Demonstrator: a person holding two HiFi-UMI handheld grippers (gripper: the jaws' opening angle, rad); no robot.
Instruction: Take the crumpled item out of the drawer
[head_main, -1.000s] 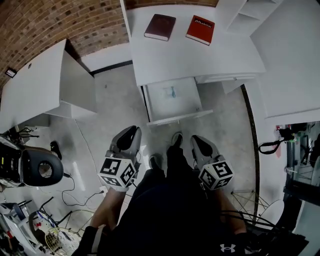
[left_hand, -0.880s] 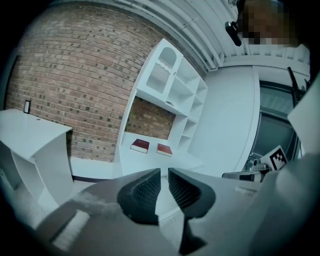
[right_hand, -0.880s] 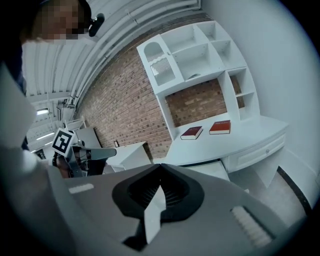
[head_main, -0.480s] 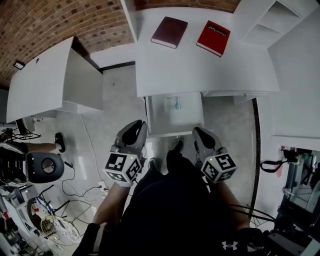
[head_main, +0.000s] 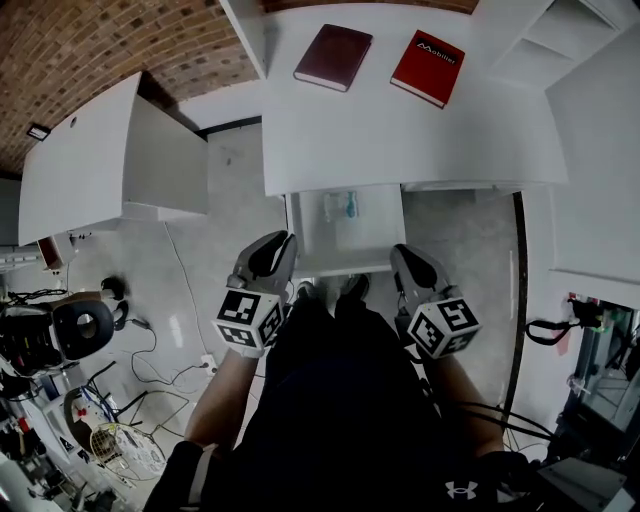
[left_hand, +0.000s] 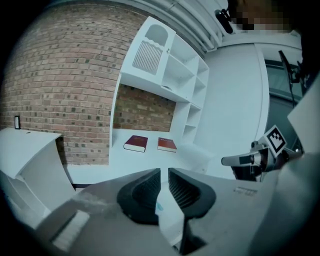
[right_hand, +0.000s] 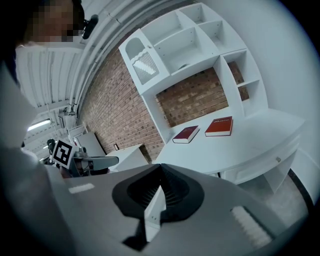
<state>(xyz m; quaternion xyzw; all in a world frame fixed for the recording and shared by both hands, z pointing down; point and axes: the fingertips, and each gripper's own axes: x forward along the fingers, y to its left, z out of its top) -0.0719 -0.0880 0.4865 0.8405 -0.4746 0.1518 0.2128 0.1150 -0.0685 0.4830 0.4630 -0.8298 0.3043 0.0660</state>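
Note:
The white drawer (head_main: 372, 228) stands pulled out under the white desk (head_main: 400, 130). A small crumpled bluish item (head_main: 340, 206) lies at its back. My left gripper (head_main: 275, 245) hovers just short of the drawer's front left corner. Its jaws (left_hand: 164, 172) stand a narrow gap apart with nothing between them. My right gripper (head_main: 405, 258) is at the drawer's front right corner, empty, and its jaws (right_hand: 161, 167) meet at the tips. Neither gripper touches the item.
A maroon book (head_main: 333, 57) and a red book (head_main: 428, 67) lie on the desk. A white side cabinet (head_main: 110, 165) stands at the left, shelving (head_main: 520, 30) at the back right. Cables and a dark round device (head_main: 80, 330) clutter the floor at the left.
Both grippers have moved forward, from well short of the drawer up to its front edge. The drawer stays open and the crumpled item has not moved.

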